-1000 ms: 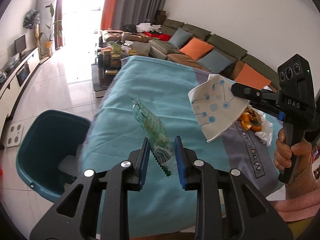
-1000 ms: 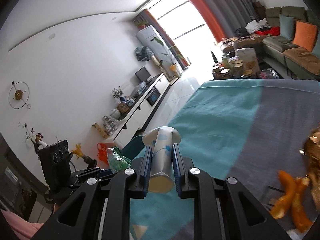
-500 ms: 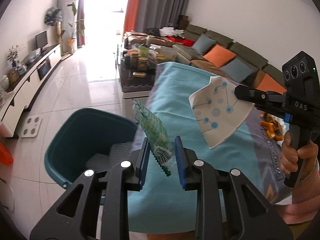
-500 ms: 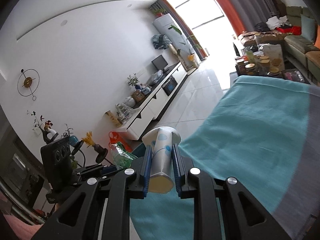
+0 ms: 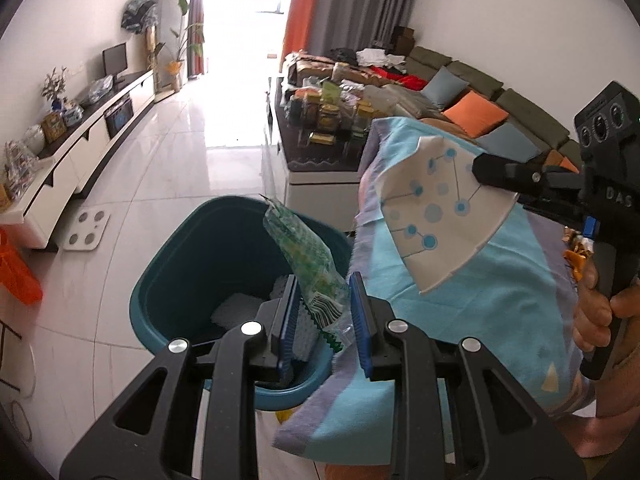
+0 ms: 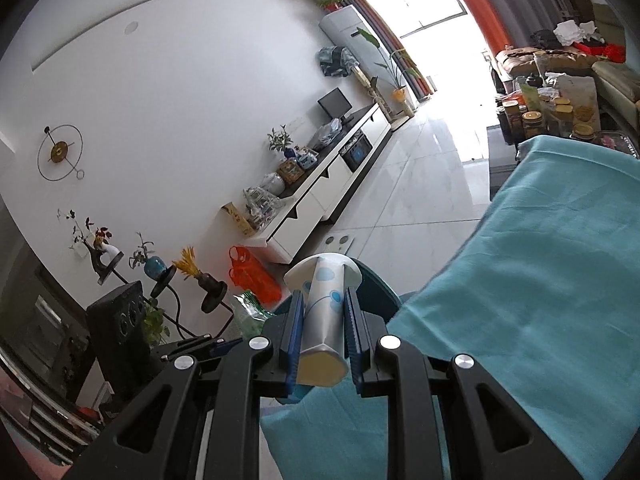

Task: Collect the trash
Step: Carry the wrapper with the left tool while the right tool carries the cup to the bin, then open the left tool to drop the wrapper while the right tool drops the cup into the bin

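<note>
— What is the trash? 
— A clear plastic wrapper (image 5: 310,258) printed in green, crumpled, standing up on a slant. Its lower, striped end is pinched between two blue pads; its torn tip leans up and to the left over the open bin.

— And the second piece? 
— A paper cup (image 5: 438,210), white with blue dots joined by thin lines, squashed flat at the middle so its rim flares wide. It hangs in the air above the blue cloth, just beside the bin.

— The bin itself? 
— A dark teal tub (image 5: 176,264) on the pale tiled floor, touching the cloth's hanging edge, with white crumpled paper (image 5: 236,308) lying at its bottom.
</note>
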### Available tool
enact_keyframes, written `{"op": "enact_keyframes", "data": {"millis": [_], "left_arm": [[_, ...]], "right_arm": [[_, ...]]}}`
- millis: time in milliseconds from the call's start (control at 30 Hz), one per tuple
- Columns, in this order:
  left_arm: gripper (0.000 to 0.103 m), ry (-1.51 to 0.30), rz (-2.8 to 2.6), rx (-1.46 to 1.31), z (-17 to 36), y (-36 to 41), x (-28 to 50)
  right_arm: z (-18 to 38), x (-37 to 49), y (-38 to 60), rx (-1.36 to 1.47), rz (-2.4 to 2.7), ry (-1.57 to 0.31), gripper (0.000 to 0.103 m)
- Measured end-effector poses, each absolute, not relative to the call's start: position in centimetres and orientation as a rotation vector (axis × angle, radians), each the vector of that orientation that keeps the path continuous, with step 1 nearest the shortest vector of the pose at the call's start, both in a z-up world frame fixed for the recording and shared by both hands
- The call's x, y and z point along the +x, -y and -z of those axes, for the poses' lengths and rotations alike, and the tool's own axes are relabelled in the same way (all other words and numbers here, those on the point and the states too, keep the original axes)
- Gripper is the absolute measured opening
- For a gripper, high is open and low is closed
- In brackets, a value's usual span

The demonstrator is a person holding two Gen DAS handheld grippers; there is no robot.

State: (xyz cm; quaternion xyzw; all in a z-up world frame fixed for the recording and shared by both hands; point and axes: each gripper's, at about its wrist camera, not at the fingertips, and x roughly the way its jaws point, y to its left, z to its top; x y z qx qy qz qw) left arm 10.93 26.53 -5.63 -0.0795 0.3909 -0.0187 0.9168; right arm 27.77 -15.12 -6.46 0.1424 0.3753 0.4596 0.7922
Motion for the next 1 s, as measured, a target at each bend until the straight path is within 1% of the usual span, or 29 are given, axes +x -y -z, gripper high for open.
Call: {"op": "enact_keyframes", "data": {"millis": [567, 800, 1000], "left_arm": [[0.027, -0.907, -0.024, -0.22, 10.3, -29.0, 13.5], [0.028, -0.942, -0.041, -0.233, 12.1, -29.6, 14.9], [0.034, -0.955, -0.071, -0.243, 12.8, -29.6, 15.7]], "right_arm": [[8.9, 29.2, 8.0, 0.261, -0.978, -0.934, 0.019], [10.2, 29.4, 6.5, 0.246, -0.968, -0.991, 0.019], [10.2, 29.3, 5.7, 0.235, -0.974, -1.003, 0.021]]}}
